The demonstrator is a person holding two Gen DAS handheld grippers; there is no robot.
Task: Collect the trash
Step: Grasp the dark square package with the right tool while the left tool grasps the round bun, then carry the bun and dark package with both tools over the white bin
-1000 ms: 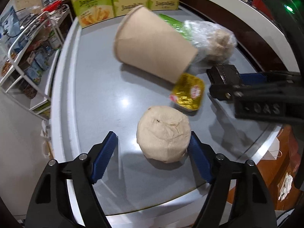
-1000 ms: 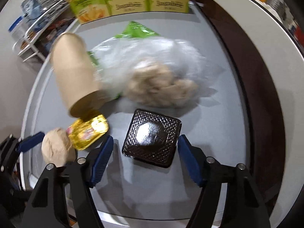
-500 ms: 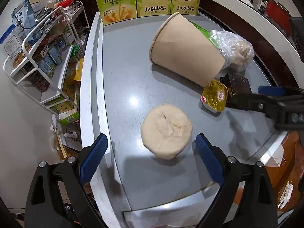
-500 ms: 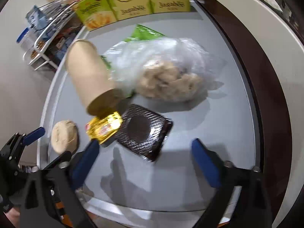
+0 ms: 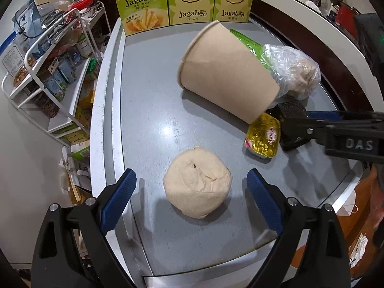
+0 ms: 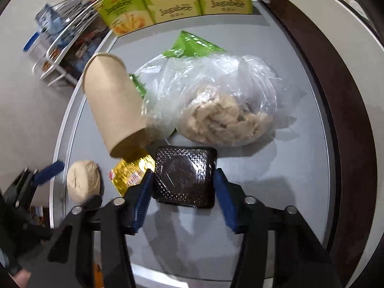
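Note:
A crumpled tan paper wad lies on the grey counter between the fingers of my left gripper, which is open, and neither pad touches it. My right gripper is closing its jaws, with both blue pads pressed against the sides of a black plastic tray. A gold foil packet lies just left of that tray. Behind it, a brown paper cup rests on its side against a clear bag of tan scraps and a green wrapper.
Three green Jagabee boxes stand along the counter's far edge. A white wire rack full of goods stands off the left side. A dark raised ledge runs along the right. The counter's front edge lies just below both grippers.
The left jaws spread wider and stand clear of the paper wad. The right jaws opened wide, then closed onto the black tray, which has turned square between them.

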